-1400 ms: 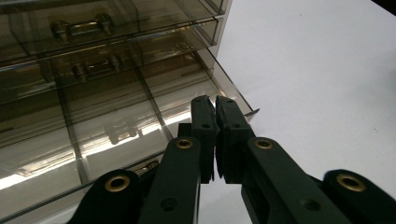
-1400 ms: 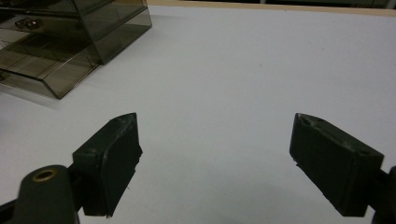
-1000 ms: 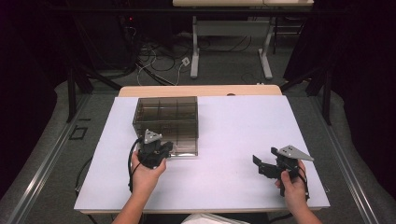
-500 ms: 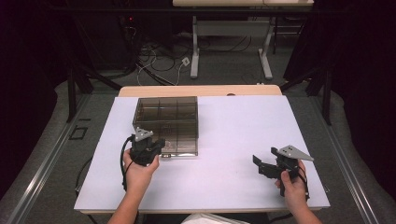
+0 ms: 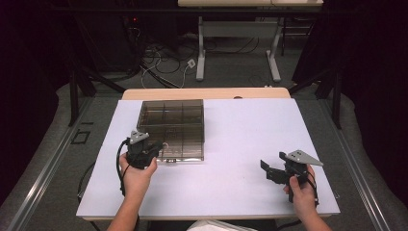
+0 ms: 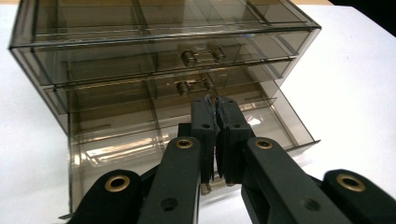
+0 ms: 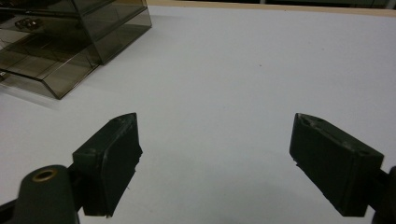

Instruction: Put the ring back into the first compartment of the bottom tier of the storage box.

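Drawers, three of them, are sitting in one smoky plastic cabinet (image 5: 171, 129) toward the bench's (image 5: 250, 130) far left. I am pinching my left claw (image 6: 215, 105) closed on the bottom drawer's knob, the drawer (image 6: 187, 135) standing partly out, likely to slide it. I am resting my right claw (image 7: 215, 161) open and empty, well apart.
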`<state>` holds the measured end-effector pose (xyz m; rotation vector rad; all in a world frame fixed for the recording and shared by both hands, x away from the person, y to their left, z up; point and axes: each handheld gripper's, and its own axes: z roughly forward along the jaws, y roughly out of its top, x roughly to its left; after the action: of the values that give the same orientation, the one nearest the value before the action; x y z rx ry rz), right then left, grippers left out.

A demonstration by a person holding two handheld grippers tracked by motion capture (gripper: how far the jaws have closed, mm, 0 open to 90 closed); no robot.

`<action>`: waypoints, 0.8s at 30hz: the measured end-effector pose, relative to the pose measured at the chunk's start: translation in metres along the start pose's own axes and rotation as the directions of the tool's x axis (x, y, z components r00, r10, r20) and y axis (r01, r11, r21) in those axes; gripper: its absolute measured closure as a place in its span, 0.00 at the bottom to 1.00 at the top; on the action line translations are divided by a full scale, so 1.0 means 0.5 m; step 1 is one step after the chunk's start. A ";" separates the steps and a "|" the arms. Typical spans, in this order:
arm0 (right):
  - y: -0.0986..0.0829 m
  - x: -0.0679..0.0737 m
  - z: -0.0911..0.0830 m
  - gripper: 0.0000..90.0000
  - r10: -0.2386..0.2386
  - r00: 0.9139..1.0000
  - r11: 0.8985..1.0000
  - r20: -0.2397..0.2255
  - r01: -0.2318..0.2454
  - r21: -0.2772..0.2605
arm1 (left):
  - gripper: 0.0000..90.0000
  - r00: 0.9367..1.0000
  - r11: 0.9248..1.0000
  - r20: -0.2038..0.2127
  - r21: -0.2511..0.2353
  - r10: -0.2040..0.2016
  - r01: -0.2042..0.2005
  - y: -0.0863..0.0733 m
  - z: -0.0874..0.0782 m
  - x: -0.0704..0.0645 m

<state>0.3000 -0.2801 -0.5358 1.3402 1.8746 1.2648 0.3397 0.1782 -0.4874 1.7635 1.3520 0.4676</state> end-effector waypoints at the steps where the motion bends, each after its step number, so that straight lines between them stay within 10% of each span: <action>1: 0.000 0.000 0.000 0.17 0.000 1.000 1.000 0.000 0.000 0.000 | 0.97 1.000 1.000 -0.001 0.001 0.000 0.000 0.000 -0.001 0.002; 24: 0.000 0.000 0.000 0.17 -0.002 1.000 1.000 0.000 0.002 0.001 | 0.97 0.998 0.998 -0.042 -0.016 -0.056 0.056 -0.004 -0.002 0.040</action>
<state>0.2999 -0.2800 -0.5357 1.3389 1.8758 1.2632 0.3449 0.1972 -0.4923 1.7075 1.4206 0.4858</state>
